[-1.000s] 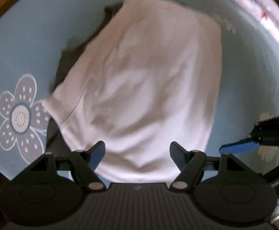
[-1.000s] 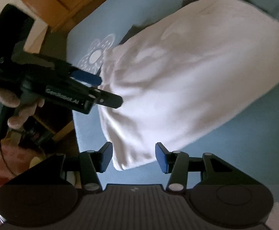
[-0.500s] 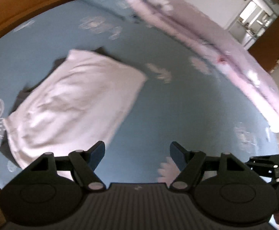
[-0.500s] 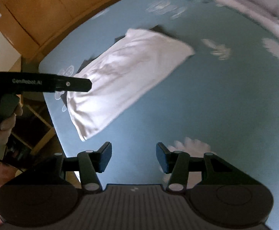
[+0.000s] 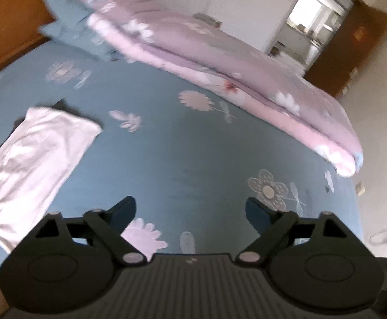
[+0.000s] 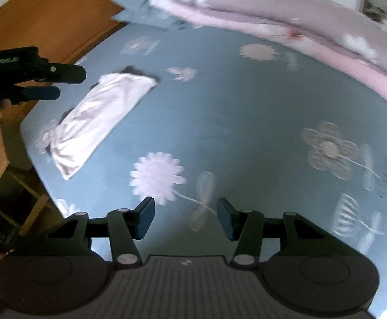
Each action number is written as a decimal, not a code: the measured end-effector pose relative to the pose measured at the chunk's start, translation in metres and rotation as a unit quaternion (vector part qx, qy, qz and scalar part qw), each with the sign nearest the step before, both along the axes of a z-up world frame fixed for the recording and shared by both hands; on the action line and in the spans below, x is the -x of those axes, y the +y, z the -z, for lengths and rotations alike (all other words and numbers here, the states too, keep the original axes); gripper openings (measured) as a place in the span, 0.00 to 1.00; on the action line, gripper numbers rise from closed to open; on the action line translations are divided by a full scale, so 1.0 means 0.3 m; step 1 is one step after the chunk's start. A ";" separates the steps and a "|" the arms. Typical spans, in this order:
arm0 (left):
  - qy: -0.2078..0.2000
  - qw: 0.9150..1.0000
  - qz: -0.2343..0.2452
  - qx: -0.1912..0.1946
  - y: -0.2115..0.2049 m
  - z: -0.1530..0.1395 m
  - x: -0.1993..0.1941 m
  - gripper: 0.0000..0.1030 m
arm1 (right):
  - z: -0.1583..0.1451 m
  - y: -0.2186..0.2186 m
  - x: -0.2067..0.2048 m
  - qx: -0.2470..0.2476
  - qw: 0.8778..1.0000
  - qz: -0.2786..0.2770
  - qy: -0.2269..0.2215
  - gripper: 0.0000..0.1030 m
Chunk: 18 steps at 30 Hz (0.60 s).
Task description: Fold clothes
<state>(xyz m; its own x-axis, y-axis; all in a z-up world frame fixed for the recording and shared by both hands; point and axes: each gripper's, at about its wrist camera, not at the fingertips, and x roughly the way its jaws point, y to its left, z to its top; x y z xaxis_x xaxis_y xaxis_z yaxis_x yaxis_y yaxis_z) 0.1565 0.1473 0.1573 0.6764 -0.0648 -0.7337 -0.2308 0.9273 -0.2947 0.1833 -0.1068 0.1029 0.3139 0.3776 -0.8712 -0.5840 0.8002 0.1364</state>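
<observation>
Left wrist view: the left tool [image 5: 190, 210] hangs over the blue flowered bed sheet [image 5: 166, 146], its jaws spread wide with nothing between them; they have just been opening further. The folded white garment [image 5: 31, 164] lies flat on the sheet, well apart from the tool, off to the left edge of the view, with a dark piece of cloth [image 5: 60, 105] peeking out at its far corner. A folded pink quilt [image 5: 233, 71] runs along the far side of the bed. No writing can be read in this view.

Right wrist view: the right tool [image 6: 185, 218] is released too, jaws apart over a white daisy print, gripping nothing. The white garment [image 6: 100, 117] lies far off to the upper left, near the bed's edge beside the wooden headboard [image 6: 47, 18]. The left tool [image 6: 60, 83] reaches in from the left edge, above and just left of the garment, not touching it. White lettering on its black body is too blurred to read fully.
</observation>
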 end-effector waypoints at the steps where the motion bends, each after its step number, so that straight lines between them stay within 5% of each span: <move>1: 0.001 1.000 0.007 -0.009 -0.045 0.001 -0.014 0.92 | -0.010 -0.036 0.008 0.003 1.000 0.012 -0.008 0.56; 9: 0.018 0.991 0.121 -0.058 -0.289 0.027 -0.099 0.92 | -0.064 -0.249 0.078 0.039 0.993 0.101 -0.044 0.61; 18: 0.040 0.985 0.146 -0.078 -0.307 0.025 -0.069 0.93 | -0.061 -0.391 0.117 0.067 0.970 0.232 -0.033 0.62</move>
